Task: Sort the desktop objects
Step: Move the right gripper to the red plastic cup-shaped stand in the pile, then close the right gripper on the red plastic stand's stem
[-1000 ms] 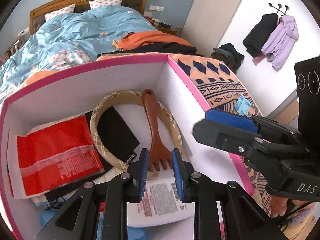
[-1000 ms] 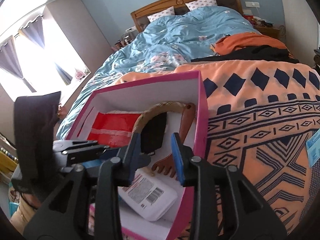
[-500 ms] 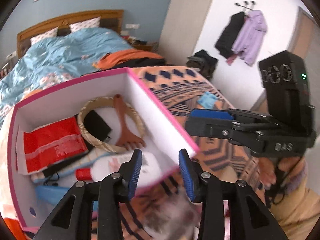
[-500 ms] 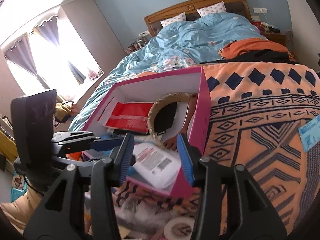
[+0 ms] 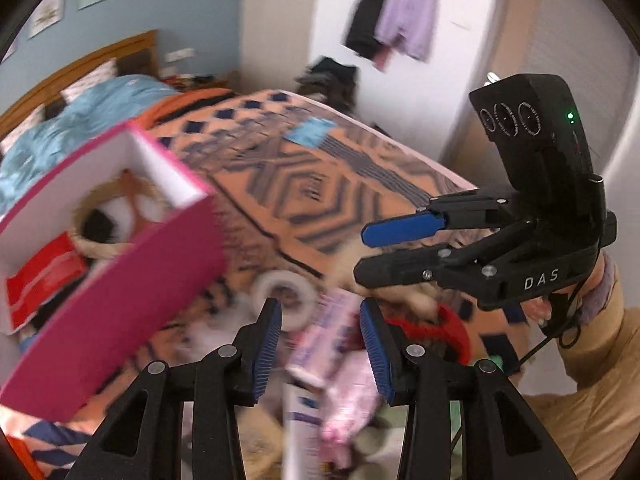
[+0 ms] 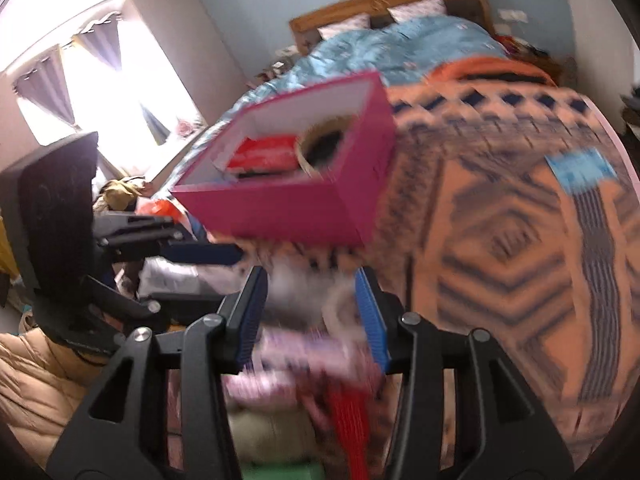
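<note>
A pink box (image 5: 120, 280) (image 6: 280, 212) stands on the orange patterned blanket (image 5: 320, 184) (image 6: 500, 240). It holds a red packet (image 5: 36, 280) (image 6: 264, 152) and a woven ring (image 5: 92, 240) (image 6: 320, 148). In front of the box lies a blurred heap: a tape roll (image 5: 284, 296), a pink packet (image 5: 332, 320) (image 6: 304, 356) and a red piece (image 5: 448, 328) (image 6: 348, 412). My left gripper (image 5: 319, 312) (image 6: 228, 276) hangs open over the pink packet, holding nothing. My right gripper (image 6: 310, 280) (image 5: 362, 254) is open too, above the heap and just right of the left one.
A light blue card (image 5: 312, 132) (image 6: 580, 168) lies further out on the blanket. Behind it a blue quilt (image 6: 400, 44) covers the bed. Coats (image 5: 396, 20) hang on the wall. A person's beige sleeve (image 5: 592, 400) sits at the lower right. Something green (image 6: 280, 472) lies at the heap's near edge.
Both grippers have drawn back out of the pink box and now hang over the heap in front of it. The left jaws have widened and the left view has rolled.
</note>
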Demonstrator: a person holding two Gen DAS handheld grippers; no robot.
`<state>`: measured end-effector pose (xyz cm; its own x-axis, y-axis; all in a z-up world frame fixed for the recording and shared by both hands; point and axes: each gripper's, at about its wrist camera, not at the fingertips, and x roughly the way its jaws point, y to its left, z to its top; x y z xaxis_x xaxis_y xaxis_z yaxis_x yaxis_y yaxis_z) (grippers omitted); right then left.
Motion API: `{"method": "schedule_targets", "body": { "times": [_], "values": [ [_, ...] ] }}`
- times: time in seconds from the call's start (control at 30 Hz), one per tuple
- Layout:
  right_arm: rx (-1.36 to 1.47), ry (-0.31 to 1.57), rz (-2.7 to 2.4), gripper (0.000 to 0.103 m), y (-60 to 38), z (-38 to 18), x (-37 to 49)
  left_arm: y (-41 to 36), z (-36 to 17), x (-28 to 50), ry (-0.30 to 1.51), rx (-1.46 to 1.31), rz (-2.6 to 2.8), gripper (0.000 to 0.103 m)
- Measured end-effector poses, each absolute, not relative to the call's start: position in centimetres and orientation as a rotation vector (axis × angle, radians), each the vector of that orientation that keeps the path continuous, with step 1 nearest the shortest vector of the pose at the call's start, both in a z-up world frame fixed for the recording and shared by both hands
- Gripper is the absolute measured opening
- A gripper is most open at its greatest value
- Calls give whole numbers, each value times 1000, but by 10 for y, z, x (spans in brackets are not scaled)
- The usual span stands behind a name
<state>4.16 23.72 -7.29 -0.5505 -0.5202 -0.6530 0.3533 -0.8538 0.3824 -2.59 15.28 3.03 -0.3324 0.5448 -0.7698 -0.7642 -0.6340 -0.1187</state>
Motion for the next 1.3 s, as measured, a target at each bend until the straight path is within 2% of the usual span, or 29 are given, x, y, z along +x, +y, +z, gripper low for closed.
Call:
{"method": "schedule_targets", "body": {
  "times": [0.27, 0.47, 0.57, 0.8, 0.87, 0.9, 0.97, 1.3],
  "values": [
    [1237, -470, -2428, 48, 275, -114, 102, 199, 1, -3, 492, -1060, 1920, 41],
    [1251, -298, -2418, 48, 251, -116, 105, 189, -10, -5, 471, -1124, 1936, 41],
    [1284, -192, -2411, 43, 241, -122, 97, 184, -13, -9, 455, -1148, 1948, 41],
    [1373, -1, -2344, 40, 222, -142, 79, 177, -21, -14, 422, -1196, 1946, 42],
    [1384, 34, -2329, 36, 219, -144, 76, 176, -21, -15, 415, -1198, 1948, 41],
    [1382, 48, -2324, 29, 218, -144, 75, 175, -20, -15, 409, -1196, 1950, 41],
    [1380, 76, -2324, 29, 217, -143, 74, 172, -19, -15, 394, -1195, 1953, 42],
    [1209, -122, -2418, 27, 243, -93, 81, 155, -1, -19, 215, -1134, 1911, 42]
  ]
}}
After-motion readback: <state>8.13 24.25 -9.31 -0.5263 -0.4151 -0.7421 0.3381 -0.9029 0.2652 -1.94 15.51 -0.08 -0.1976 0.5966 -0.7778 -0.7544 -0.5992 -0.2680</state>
